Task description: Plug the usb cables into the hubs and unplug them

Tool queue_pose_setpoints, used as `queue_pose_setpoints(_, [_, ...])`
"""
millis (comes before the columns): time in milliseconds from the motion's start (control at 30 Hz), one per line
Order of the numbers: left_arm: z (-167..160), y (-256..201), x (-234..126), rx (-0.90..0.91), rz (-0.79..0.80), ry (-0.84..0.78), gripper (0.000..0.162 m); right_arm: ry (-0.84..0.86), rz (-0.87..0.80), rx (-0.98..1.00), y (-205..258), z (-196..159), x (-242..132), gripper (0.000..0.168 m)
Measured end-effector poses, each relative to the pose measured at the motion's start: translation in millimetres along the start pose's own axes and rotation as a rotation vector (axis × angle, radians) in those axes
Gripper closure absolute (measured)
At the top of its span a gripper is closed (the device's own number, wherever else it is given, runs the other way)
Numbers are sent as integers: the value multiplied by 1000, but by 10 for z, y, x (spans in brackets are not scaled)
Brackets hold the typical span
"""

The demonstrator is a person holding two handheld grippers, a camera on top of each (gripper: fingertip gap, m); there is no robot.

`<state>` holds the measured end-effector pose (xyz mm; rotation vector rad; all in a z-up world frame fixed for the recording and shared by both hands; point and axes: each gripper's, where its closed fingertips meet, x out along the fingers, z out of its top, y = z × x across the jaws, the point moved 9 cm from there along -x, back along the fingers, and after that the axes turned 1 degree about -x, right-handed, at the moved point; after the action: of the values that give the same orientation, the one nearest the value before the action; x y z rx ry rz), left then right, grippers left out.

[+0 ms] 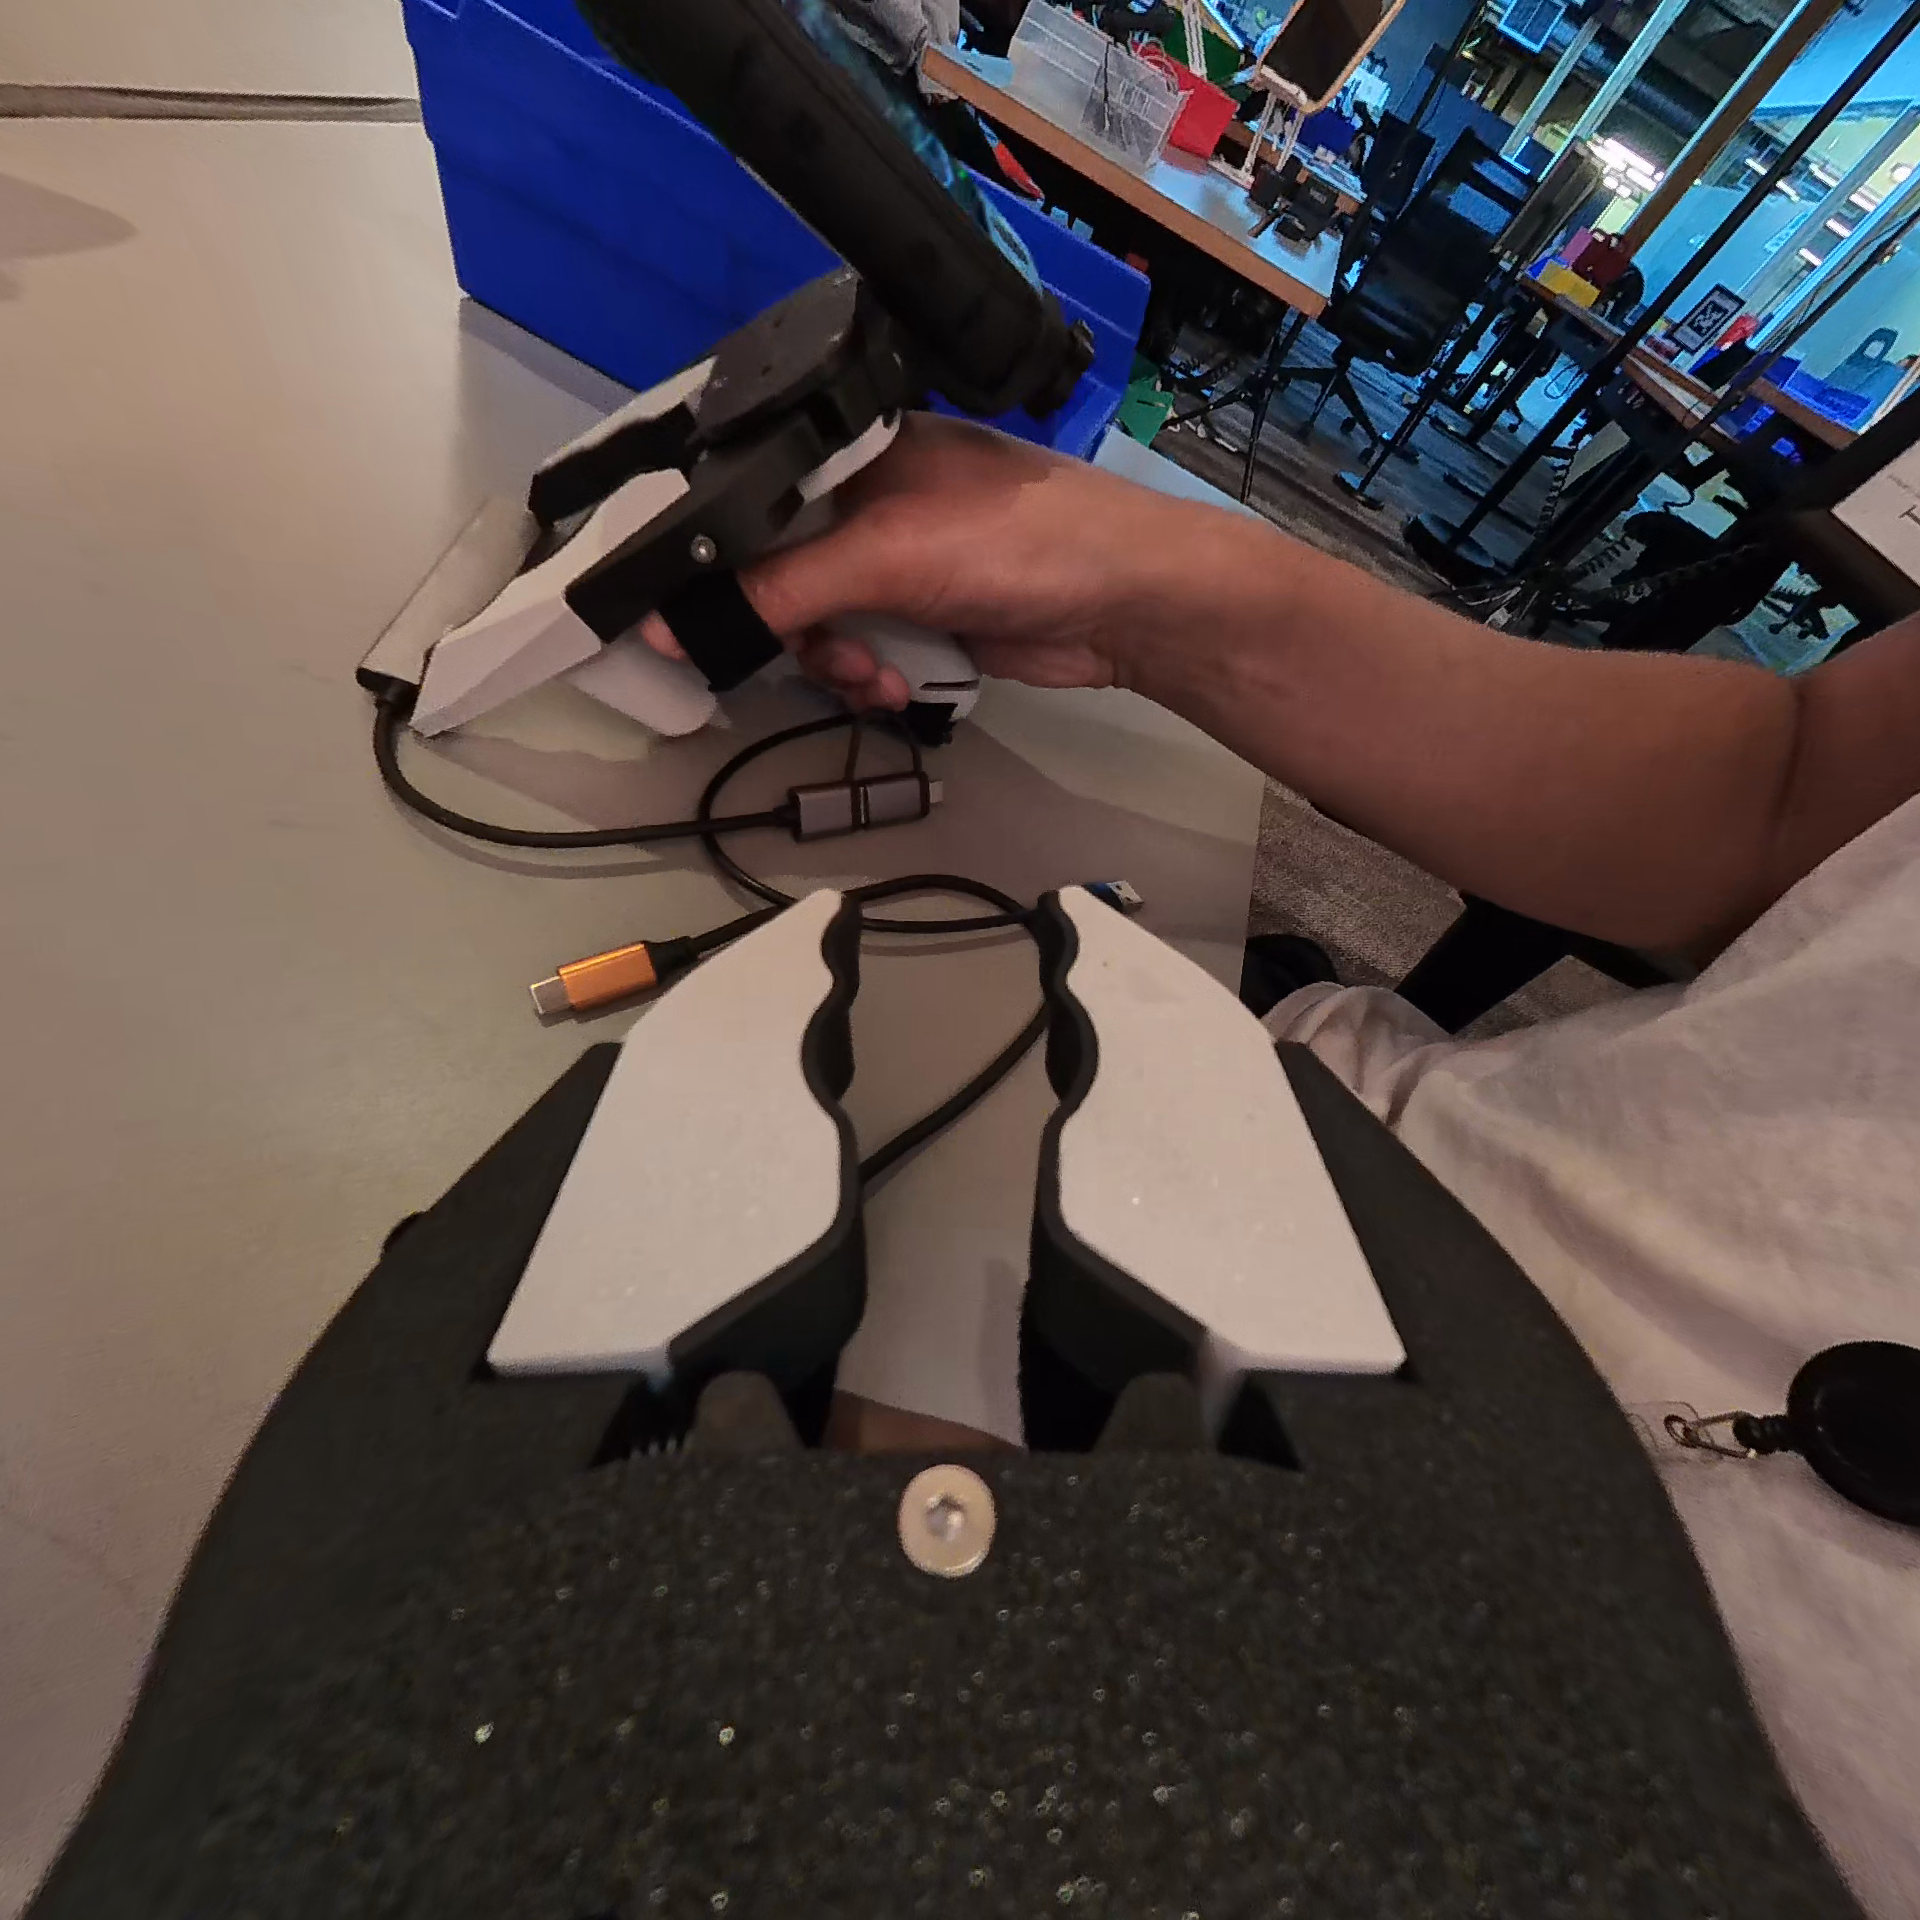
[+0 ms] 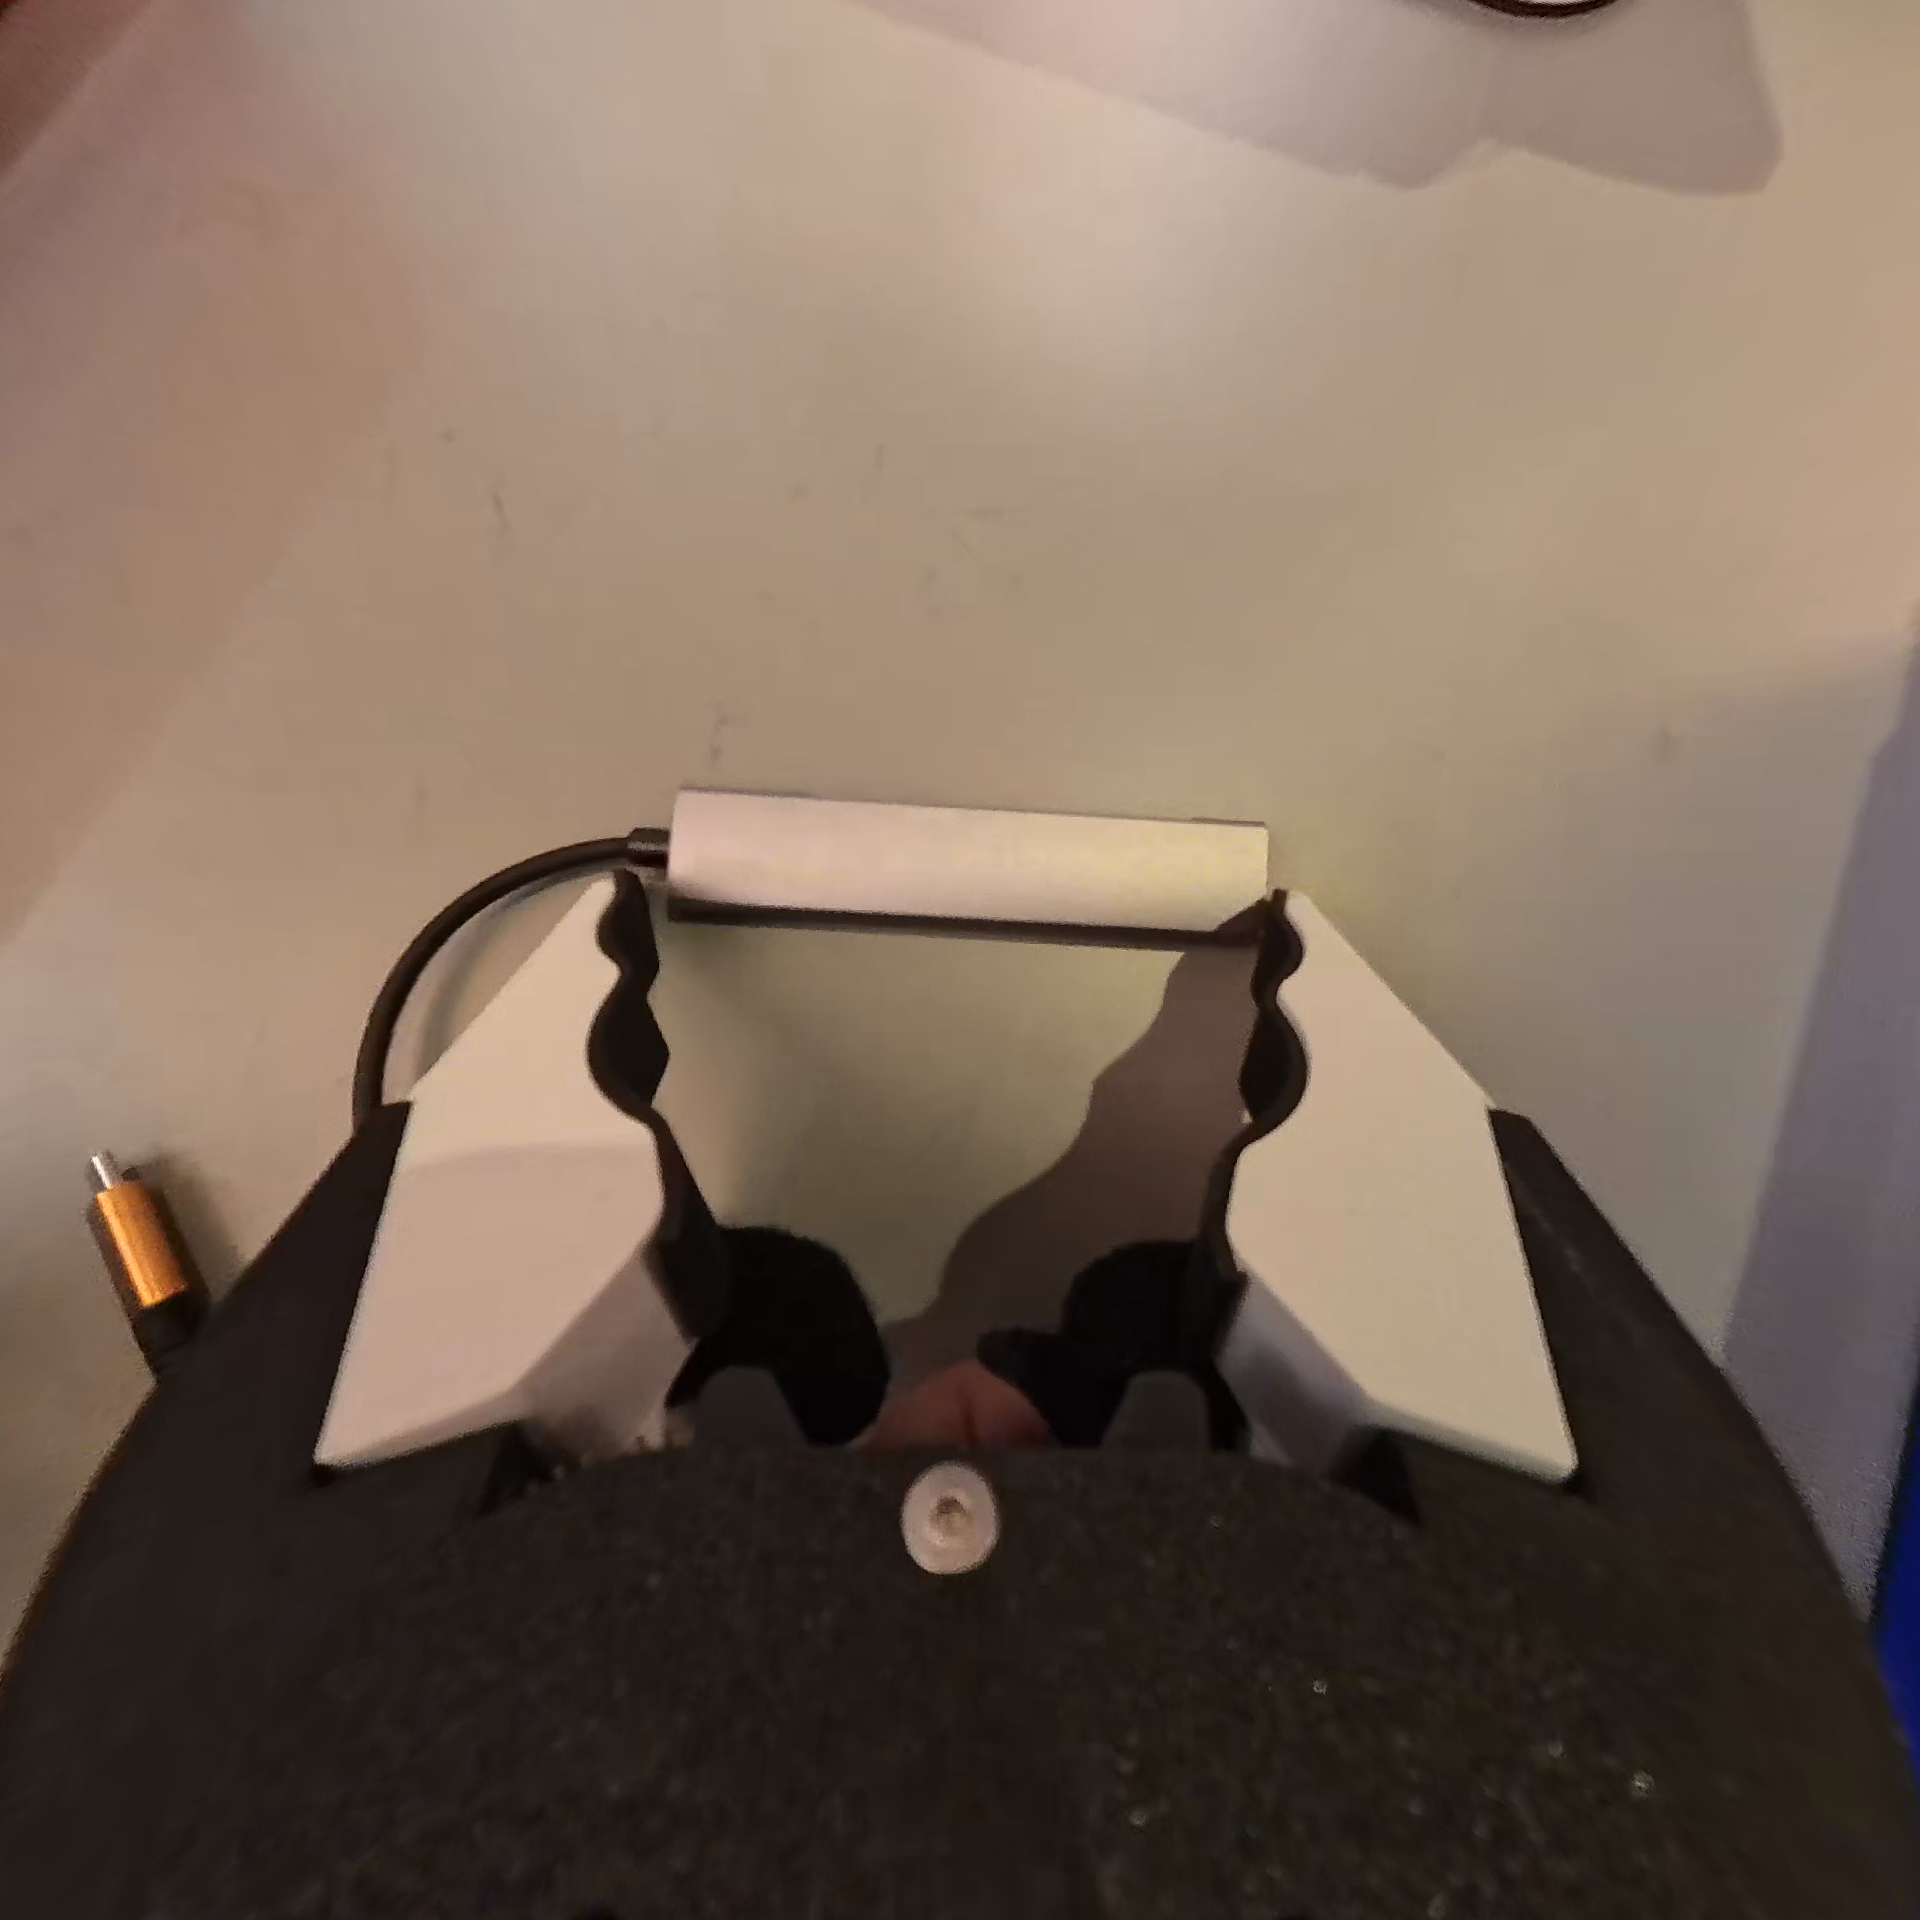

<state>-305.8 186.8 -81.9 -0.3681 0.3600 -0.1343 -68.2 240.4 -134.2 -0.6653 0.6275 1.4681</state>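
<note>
My left gripper (image 1: 945,920) is partly open and low over the table. A black cable (image 1: 966,1091) lies between its fingers, ungripped. The cable's orange plug (image 1: 608,977) lies just left of the tips, and a blue plug tip (image 1: 1114,894) shows at the right tip. My right gripper (image 2: 951,902) is wide open, with its fingertips at the two ends of a silver hub (image 2: 966,862). I cannot tell whether they touch it. In the left wrist view a hand holds that gripper (image 1: 447,696) tipped down onto the hub (image 1: 410,634).
The hub's black lead (image 1: 468,821) runs to a grey adapter (image 1: 862,805). A blue bin (image 1: 623,187) stands behind the hub and shows in the right wrist view (image 2: 1839,1039). The table edge (image 1: 1252,894) is at the right. The orange plug (image 2: 140,1247) lies left of my right gripper.
</note>
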Motion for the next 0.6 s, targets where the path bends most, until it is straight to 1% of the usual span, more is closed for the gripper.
queue_pose_setpoints(67, [-9,-3,7,9,5,11,129,-1,1,-2,1,6,4,56])
queue_pose_setpoints(133, [-22,-3,14,21,12,22,129,-2,11,-15,8,15,4,60])
queue_pose_setpoints(367, [-25,39,-4,18,47,21,129,-18,42,-34,1,20,-10,60])
queue_pose_setpoints(500, [-21,100,-29,-5,73,9,129,-137,91,-47,0,98,-129,61])
queue_pose_setpoints(600, [-12,167,-37,-37,103,-7,129,-282,125,-72,0,193,-280,60])
